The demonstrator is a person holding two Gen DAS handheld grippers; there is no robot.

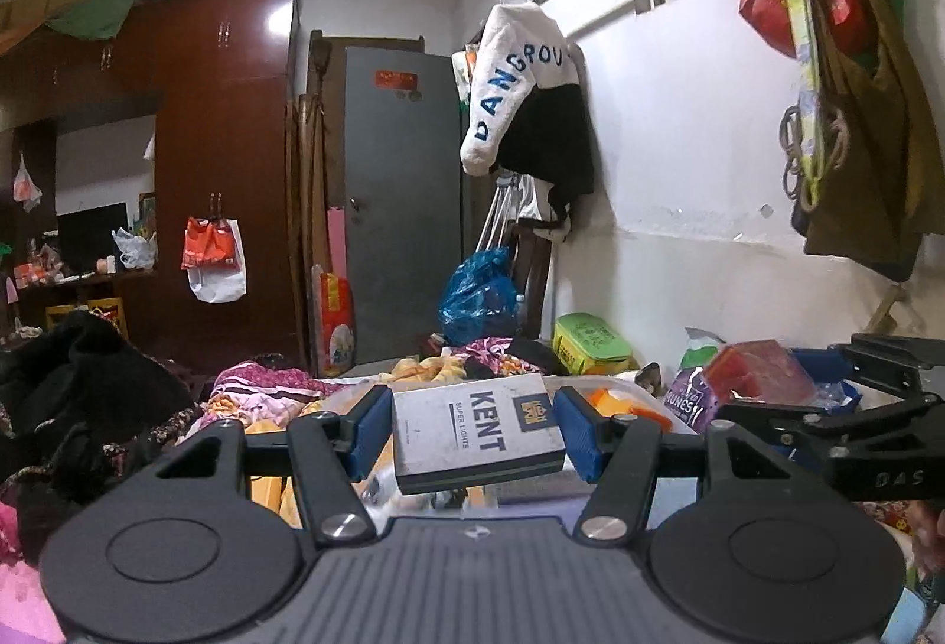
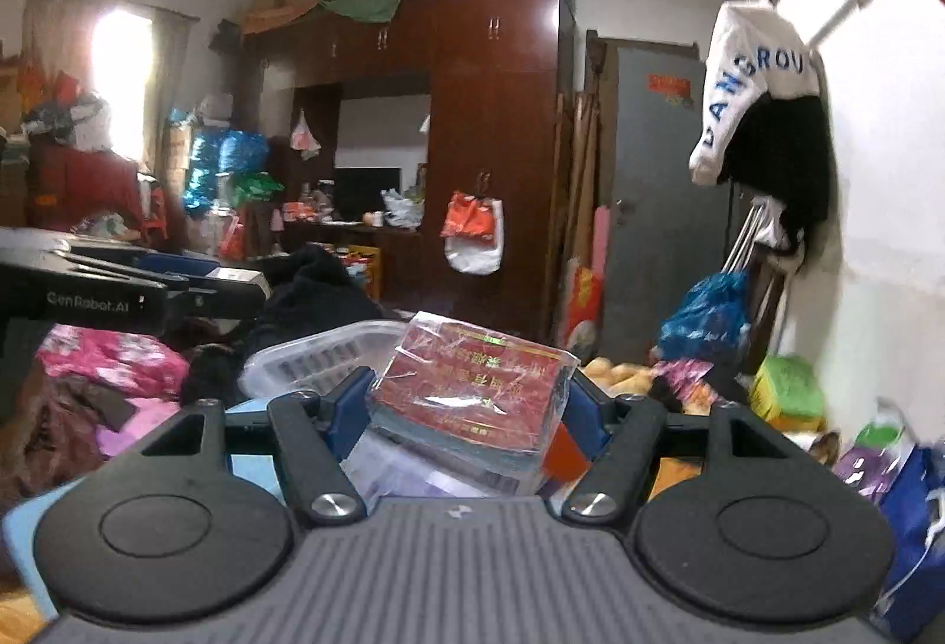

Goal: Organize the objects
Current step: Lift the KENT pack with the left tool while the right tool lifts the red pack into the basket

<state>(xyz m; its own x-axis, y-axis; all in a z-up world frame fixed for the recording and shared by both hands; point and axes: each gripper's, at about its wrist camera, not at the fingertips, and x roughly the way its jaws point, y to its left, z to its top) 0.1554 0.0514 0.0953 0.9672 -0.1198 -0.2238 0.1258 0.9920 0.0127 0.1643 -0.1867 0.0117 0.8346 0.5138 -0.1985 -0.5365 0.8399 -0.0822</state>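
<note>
My left gripper (image 1: 472,428) is shut on a grey Kent cigarette pack (image 1: 475,431), its blue pads pressing both sides of the pack. In the right wrist view my right gripper (image 2: 466,396) is shut on a red cigarette pack (image 2: 472,390) wrapped in clear film, tilted between the pads. The right gripper (image 1: 827,419) with its red pack (image 1: 762,372) also shows at the right edge of the left wrist view. The left gripper (image 2: 224,286) reaches in from the left of the right wrist view. Both packs hang above a clear plastic bin (image 2: 313,354).
A bed piled with pink floral bedding (image 1: 266,390) and dark clothes (image 1: 77,378) lies below. A green box (image 1: 590,342), a purple snack bag (image 1: 688,399) and a blue plastic bag (image 1: 478,289) line the white wall. A brown wardrobe (image 1: 224,124) and grey door (image 1: 401,201) stand beyond.
</note>
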